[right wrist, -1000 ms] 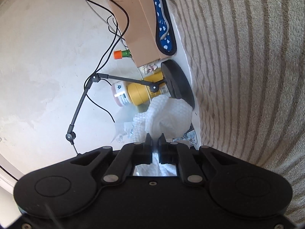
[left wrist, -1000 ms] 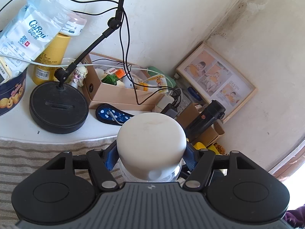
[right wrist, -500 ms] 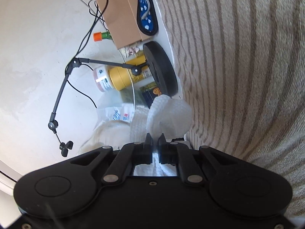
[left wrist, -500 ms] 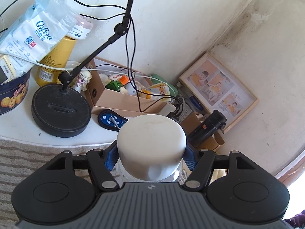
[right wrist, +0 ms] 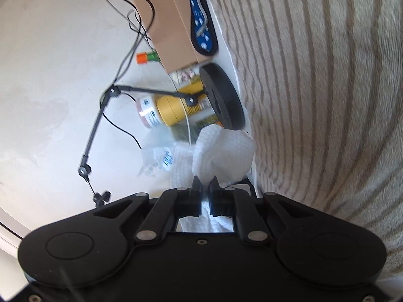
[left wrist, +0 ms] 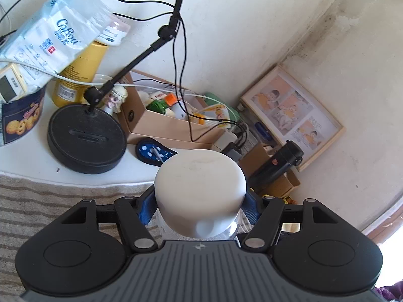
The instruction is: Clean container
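Observation:
In the left wrist view a container (left wrist: 200, 183) with a broad white lid and a clear body stands upright between my blue-padded fingers (left wrist: 146, 207). My left gripper (left wrist: 199, 209) is shut on it, pressing both sides just below the lid. The right wrist view is rolled sideways. There my right gripper (right wrist: 205, 182) is shut on a crumpled white paper towel (right wrist: 224, 151), which bulges out past the fingertips. The container does not appear in the right wrist view, and the towel does not appear in the left one.
A white table (left wrist: 30, 161) holds a black round stand base (left wrist: 87, 138) with its arm and cables, a cardboard box (left wrist: 163, 128) of small items, a yellow bottle (left wrist: 80, 75), a cookie tin (left wrist: 21, 120), a tissue pack (left wrist: 55, 37). Striped cloth (right wrist: 327, 88) covers the near side. A framed picture (left wrist: 292, 115) leans on the wall.
The left wrist view has drifted slightly, with the table items shifting right and down. The right wrist view swung about, and the towel stays pinched. Both grips are unchanged.

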The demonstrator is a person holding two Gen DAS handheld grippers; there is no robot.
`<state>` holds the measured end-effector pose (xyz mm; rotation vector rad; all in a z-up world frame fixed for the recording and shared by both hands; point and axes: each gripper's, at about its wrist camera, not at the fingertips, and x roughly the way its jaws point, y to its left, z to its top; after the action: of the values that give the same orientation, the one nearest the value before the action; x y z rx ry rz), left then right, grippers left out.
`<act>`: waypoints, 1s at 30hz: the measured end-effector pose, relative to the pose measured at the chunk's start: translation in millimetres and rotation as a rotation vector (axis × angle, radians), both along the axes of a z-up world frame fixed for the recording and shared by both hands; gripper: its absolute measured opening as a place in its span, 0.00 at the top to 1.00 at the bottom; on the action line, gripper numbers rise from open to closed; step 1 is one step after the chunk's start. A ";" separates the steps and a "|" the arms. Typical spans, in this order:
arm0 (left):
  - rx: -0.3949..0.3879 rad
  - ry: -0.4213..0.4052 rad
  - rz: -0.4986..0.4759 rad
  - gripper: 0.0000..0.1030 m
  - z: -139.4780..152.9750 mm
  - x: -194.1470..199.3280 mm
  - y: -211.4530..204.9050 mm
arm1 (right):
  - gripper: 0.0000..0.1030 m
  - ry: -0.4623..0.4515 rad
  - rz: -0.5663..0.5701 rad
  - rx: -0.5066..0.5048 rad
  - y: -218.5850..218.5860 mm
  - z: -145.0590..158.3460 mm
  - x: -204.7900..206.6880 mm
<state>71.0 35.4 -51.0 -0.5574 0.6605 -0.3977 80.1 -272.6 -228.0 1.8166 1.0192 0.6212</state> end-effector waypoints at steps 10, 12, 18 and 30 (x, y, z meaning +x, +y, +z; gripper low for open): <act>-0.018 -0.023 -0.021 0.35 7.4 0.7 -10.7 | 0.94 0.031 0.019 -0.013 6.8 -6.8 2.2; -0.011 -0.024 -0.006 0.35 6.5 1.1 -8.3 | 0.94 0.036 0.053 -0.015 11.8 -7.8 0.6; 0.031 -0.016 0.041 0.35 1.5 3.2 2.4 | 0.94 0.023 0.182 -0.007 27.5 -5.1 -5.1; 0.119 0.051 0.076 0.35 -15.0 3.0 9.9 | 0.94 -0.080 0.111 -0.107 -1.5 13.5 8.0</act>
<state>74.0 45.3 -66.0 -0.4795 0.7054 -0.2723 88.2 -274.1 -214.5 1.6383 1.0845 0.6877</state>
